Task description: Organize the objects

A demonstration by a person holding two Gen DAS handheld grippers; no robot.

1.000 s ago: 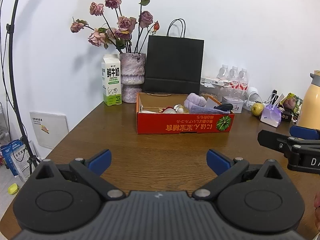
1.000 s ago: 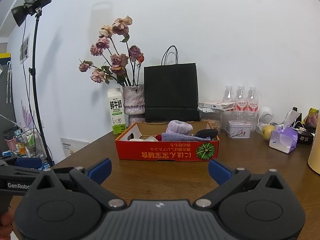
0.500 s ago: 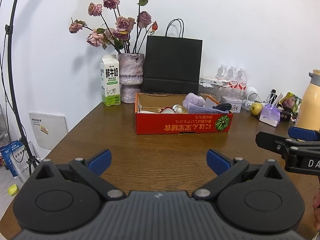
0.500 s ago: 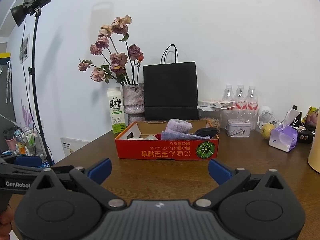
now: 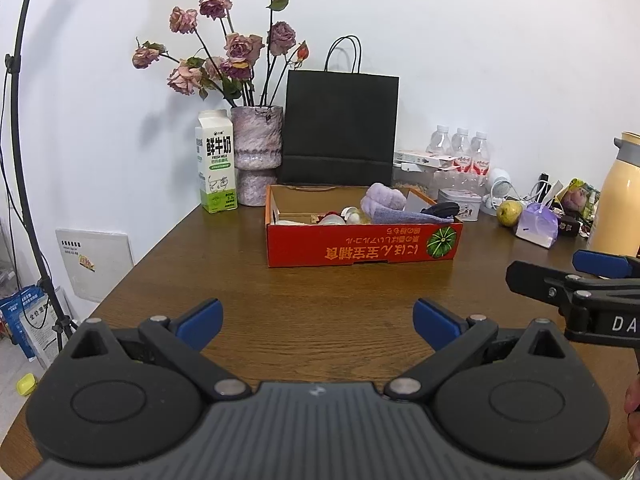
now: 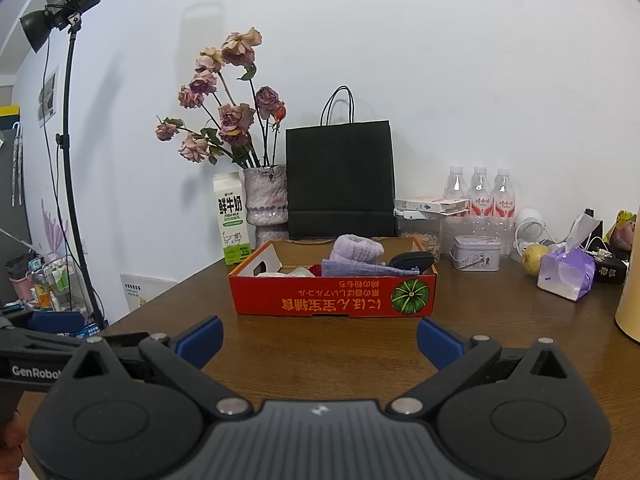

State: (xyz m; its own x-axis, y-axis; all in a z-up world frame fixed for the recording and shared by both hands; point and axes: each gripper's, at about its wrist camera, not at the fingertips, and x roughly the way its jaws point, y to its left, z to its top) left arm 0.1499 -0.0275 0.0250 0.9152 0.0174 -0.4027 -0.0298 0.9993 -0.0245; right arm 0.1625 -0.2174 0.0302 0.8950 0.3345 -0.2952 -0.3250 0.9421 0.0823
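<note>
Hovering over the near end of the wooden table [image 5: 320, 300], the left gripper [image 5: 318, 320] and right gripper [image 6: 320, 338] both gape wide, holding nothing. Farther off sits the red cardboard box [image 6: 334, 298], lavender towel [image 6: 358, 250] and black pouch [image 6: 412, 259] inside.

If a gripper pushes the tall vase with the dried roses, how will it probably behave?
The vase looks top-heavy: long roses rise far above its narrow waist, so a high push may tip it. It seems ceramic or stone, probably heavy and fragile. It stands close beside the milk carton and black paper bag, so sliding it would likely disturb them.
</note>
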